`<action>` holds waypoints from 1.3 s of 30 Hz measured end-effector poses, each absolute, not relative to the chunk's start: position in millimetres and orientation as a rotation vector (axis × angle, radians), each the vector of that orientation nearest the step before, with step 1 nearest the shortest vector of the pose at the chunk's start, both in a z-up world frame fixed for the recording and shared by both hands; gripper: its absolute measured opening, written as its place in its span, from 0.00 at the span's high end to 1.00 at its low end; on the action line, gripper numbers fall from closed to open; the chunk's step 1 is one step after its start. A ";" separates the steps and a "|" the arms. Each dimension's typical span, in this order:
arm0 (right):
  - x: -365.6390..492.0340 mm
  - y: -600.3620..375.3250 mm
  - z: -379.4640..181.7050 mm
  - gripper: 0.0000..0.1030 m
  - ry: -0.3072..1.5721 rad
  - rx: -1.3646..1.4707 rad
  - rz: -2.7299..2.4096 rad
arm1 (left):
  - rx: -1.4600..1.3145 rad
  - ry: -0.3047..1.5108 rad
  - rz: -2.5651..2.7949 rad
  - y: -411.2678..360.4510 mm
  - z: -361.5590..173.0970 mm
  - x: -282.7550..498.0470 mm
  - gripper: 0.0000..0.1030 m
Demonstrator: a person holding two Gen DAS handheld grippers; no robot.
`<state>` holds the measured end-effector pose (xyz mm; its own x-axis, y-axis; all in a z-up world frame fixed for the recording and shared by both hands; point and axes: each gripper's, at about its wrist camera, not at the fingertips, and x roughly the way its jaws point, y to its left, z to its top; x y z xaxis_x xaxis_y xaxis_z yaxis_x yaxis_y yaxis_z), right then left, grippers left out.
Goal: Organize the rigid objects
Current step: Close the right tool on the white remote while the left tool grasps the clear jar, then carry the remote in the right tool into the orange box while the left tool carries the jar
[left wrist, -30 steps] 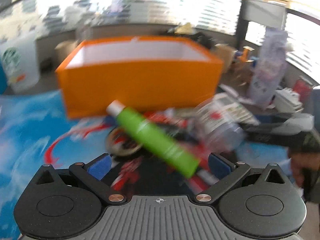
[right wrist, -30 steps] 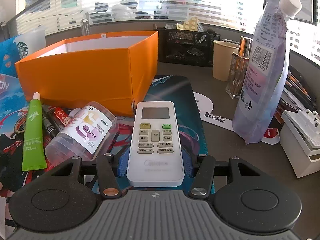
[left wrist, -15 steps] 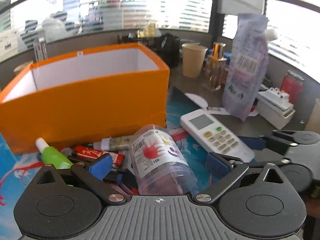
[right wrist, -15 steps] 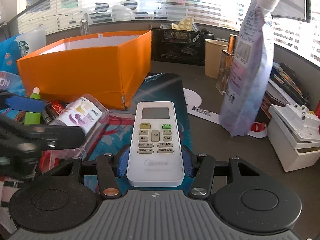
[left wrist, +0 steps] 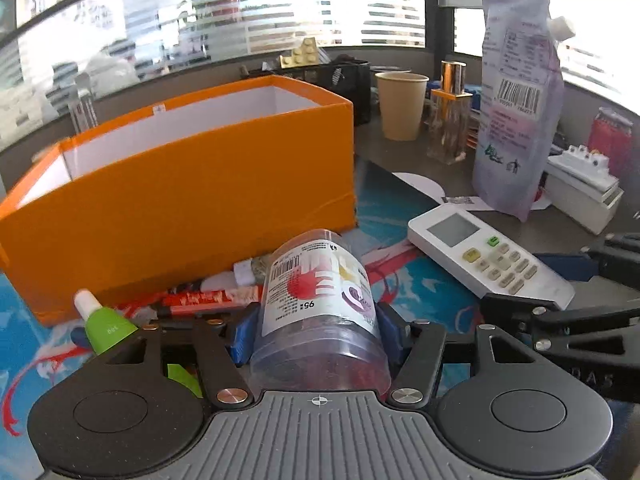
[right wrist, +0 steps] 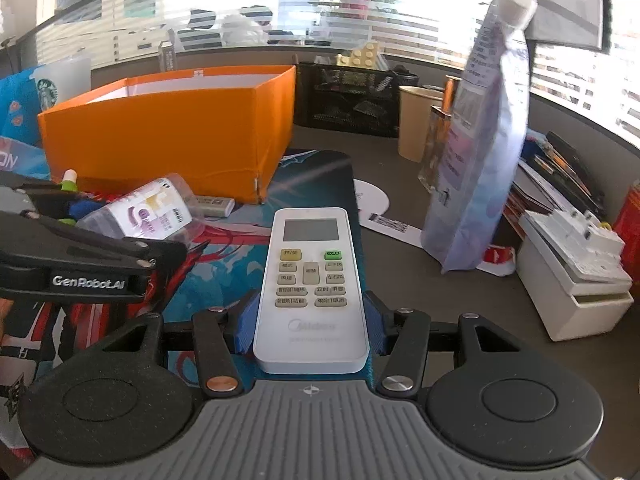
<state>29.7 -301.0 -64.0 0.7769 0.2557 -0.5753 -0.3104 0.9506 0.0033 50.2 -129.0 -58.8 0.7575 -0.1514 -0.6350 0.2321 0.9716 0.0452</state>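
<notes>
A clear plastic jar (left wrist: 320, 292) with a printed label lies on its side on the blue patterned mat, in front of the orange box (left wrist: 180, 200). My left gripper (left wrist: 316, 332) is closing on it, and both blue pads touch the jar's sides. A green tube (left wrist: 106, 328) lies just left of that gripper. In the right wrist view, my right gripper (right wrist: 312, 328) is shut on the lower end of a white remote control (right wrist: 312, 280), which lies flat on the mat. The same view shows the jar (right wrist: 148, 212) at the left and the orange box (right wrist: 160, 140) behind it.
Red markers (left wrist: 208, 300) lie against the box's front wall. A purple spouted pouch (left wrist: 516, 100), a paper cup (left wrist: 400, 104) and a glass bottle (left wrist: 448, 120) stand at the back right. A white boxed device (right wrist: 572, 280) sits to the right, and a black mesh organiser (right wrist: 352, 100) stands behind.
My left gripper swung right from the green tube to the jar, moved in over it, and its jaws came in against the jar. The right gripper kept its hold on the remote.
</notes>
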 end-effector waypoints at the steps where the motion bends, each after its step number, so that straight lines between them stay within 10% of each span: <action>1: 29.9 -305.5 -63.7 0.51 0.614 -0.059 0.312 | 0.108 0.687 -0.217 -127.5 -57.8 49.2 0.42; 39: -16.7 -237.4 32.4 0.51 0.370 -0.092 0.387 | -0.023 0.430 -0.143 -31.3 31.4 -8.0 0.42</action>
<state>-16.7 -237.4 32.4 0.8599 0.3518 -0.3698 -0.3850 0.9228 -0.0175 -8.0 -31.3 31.4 0.8991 -0.1431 -0.4136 0.1334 0.9897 -0.0523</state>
